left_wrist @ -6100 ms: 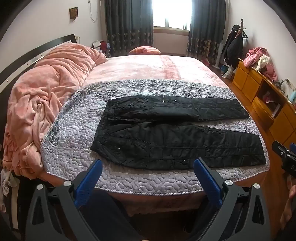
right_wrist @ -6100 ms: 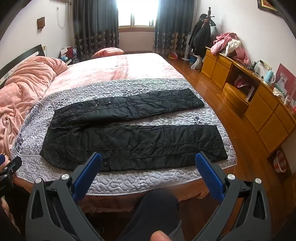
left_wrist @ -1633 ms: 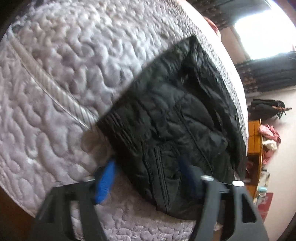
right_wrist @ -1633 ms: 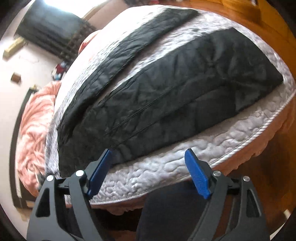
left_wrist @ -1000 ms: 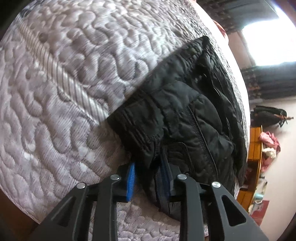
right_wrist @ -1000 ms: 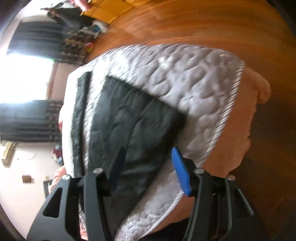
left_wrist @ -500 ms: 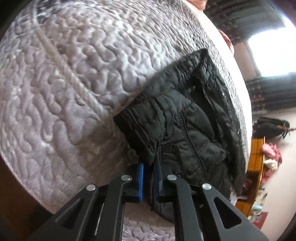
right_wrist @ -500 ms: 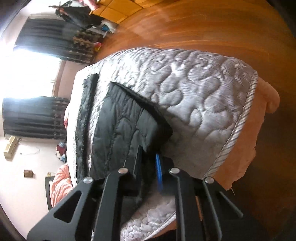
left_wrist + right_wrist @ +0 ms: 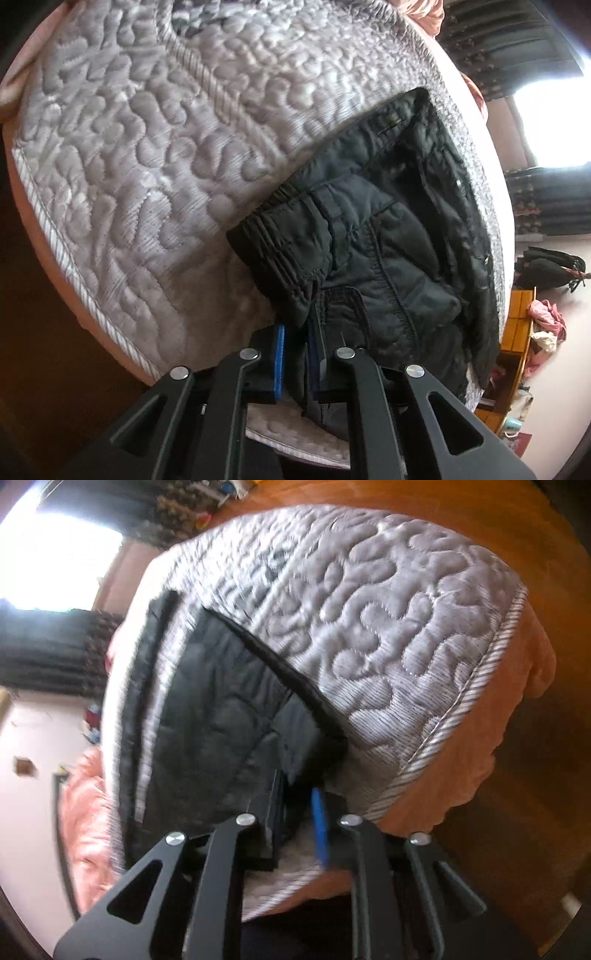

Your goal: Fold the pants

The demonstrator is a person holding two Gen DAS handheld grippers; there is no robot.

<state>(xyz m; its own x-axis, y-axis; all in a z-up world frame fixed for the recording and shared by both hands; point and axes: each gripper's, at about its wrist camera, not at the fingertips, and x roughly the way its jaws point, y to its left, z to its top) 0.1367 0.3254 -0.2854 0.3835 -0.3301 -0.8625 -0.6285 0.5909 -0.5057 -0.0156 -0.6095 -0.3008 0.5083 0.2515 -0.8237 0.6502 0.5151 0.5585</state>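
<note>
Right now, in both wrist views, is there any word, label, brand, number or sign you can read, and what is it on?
No readable text in either view.
Black pants: no tag, label or print shows on the waistband or the leg.
Grey quilted bedspread: stitched pattern only.
Items on the wooden dresser at the frame edge: too small and blurred to read.
Wall fixture: blurred, no lettering visible.

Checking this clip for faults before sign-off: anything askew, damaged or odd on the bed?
Nothing stands out. The black pants lie on the grey quilt, bunched only where the left gripper pinches the waistband. The right gripper, jaws opening, has the cuff between them.
</note>
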